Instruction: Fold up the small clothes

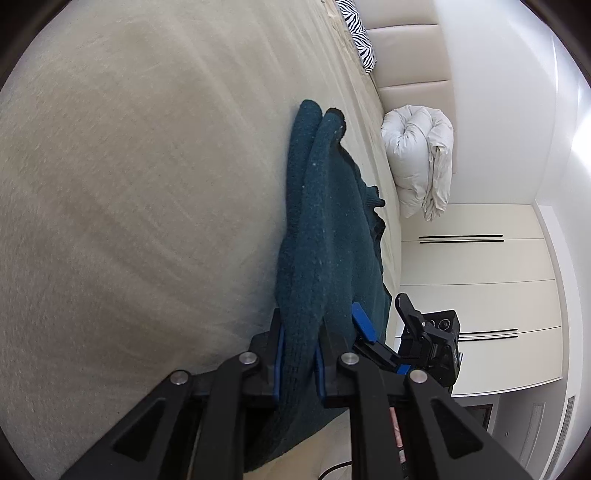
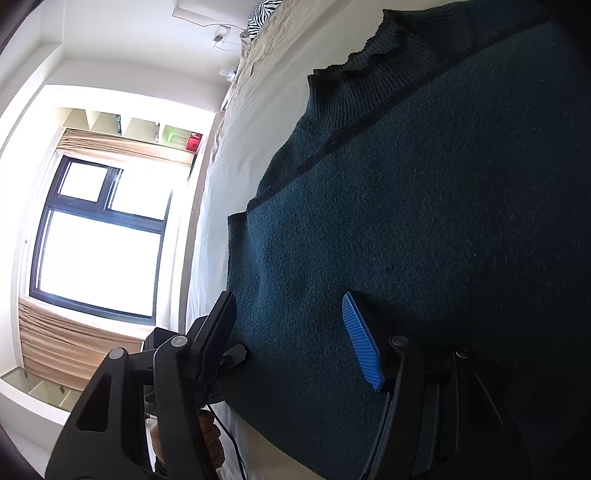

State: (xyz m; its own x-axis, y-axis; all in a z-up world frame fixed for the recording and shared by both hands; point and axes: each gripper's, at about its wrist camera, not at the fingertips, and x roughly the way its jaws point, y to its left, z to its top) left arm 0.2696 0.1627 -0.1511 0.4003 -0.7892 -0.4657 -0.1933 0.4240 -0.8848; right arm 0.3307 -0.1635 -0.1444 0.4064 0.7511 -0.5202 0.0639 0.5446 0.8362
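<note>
My left gripper, angled downward, clamps a fold of the teal sweater on the bed. My right gripper hovers open over it.

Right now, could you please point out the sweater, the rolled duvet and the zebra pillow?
sweater [image 1: 317, 221], left wrist view, on its raised fold.
rolled duvet [image 1: 417, 155], left wrist view, on its bulging middle.
zebra pillow [image 1: 360, 33], left wrist view, on its striped face.

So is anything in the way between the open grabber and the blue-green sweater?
No, nothing visible is in the way. The right gripper stands open right over the sweater, with only knit between its fingers. The left gripper is already shut on a folded edge of the sweater. The bed beside it looks bare.
</note>
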